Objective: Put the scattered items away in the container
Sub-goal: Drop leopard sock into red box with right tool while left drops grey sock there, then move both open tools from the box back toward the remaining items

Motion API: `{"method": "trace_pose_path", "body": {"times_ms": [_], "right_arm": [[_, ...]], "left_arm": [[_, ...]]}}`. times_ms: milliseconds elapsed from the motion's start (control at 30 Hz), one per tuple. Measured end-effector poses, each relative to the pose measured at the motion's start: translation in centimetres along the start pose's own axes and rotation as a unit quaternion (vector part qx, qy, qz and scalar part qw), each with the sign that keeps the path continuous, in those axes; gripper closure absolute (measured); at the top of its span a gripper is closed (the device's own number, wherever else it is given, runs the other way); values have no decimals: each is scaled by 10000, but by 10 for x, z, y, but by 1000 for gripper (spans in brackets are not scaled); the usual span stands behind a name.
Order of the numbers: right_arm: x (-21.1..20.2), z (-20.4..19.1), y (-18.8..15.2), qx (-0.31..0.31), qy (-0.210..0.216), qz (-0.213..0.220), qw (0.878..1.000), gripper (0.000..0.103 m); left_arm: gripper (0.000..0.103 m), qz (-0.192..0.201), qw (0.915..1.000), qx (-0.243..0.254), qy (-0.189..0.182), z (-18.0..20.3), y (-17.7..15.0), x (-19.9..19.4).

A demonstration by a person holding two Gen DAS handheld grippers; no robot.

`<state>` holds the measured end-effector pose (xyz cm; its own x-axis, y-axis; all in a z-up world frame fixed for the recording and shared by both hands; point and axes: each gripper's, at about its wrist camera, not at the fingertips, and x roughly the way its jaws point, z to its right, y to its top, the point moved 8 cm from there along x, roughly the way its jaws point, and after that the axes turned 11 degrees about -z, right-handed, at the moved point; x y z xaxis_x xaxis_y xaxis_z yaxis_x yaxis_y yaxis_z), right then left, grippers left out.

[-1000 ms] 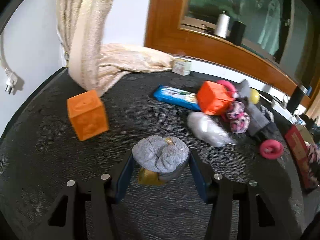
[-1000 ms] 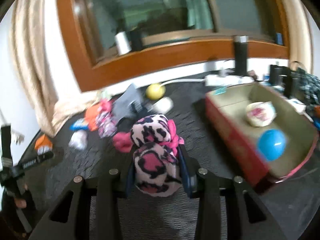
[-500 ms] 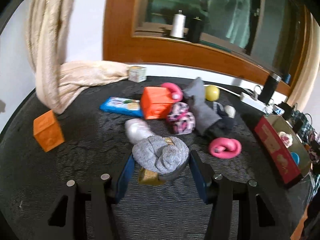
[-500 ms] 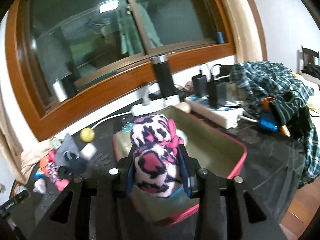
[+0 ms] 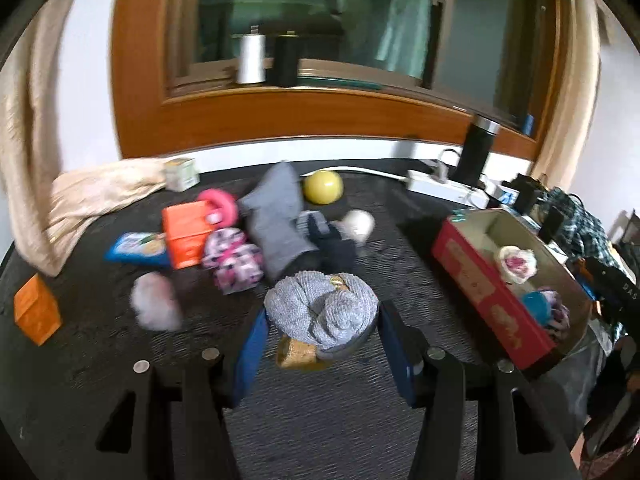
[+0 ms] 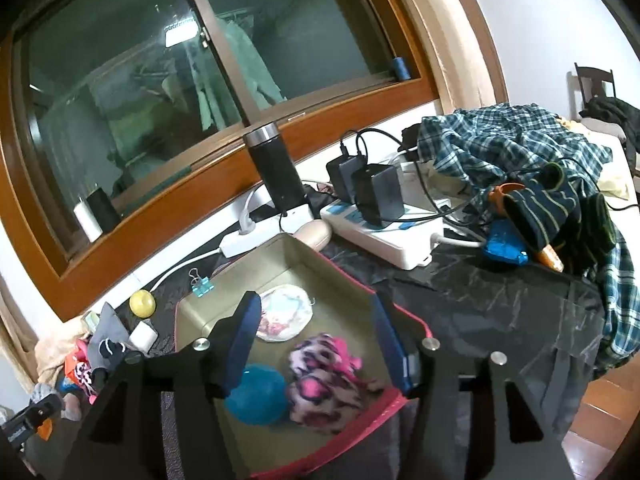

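Container (image 5: 492,296), red-sided, is seen toward the table's right edge, ahead-right of the left gripper (image 5: 322,330) clamped on a grey sock bundle (image 5: 320,312), while the right gripper (image 6: 316,344) is held spread, empty, directly above it.

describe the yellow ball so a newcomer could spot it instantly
Start at the wood-framed window and drop to the dark tabletop below its sill. At the back of the clutter, right of the upright grey sock, sits the small smooth yellow ball. It is the only yellow thing, and the only round one in the pile.
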<state>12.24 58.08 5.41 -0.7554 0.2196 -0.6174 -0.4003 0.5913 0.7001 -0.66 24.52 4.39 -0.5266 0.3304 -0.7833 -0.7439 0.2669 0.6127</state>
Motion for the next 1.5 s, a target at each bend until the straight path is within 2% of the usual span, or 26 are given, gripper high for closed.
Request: {"method": "trace_pose_path", "body": {"times_ms": [433,767,833,900,933,967,1067,1500], "right_arm": [[4,13,4,270,122,-6,9996,38],[15,23,3,367,35,-106,9993,38],[17,24,2,372,13,-125,9992,38],[19,24,2,371,-3,-149,9992,38],[20,24,1,366,-16,-163,9992,38],[21,24,1,364,-23,-174,9992,38],[22,24,0,356,-36,-192,9992,38],[11,-13,-9,6,216,-145,9997,38]], "left_arm": [[46,10,9954,703,-651,117,40,28],[45,-97,9883,1121,-1029,183,60,60],[43,-150,9876,1133,-1078,186,60,65],[35,-203,9868,1145,-1126,189,59,71],[25,-229,9864,1151,-1150,190,59,73],[23,-256,9860,1157,-1174,192,59,76],[23,-322,9851,1157,-1233,195,59,83],[23,-217,9909,812,-1053,154,62,72]]}}
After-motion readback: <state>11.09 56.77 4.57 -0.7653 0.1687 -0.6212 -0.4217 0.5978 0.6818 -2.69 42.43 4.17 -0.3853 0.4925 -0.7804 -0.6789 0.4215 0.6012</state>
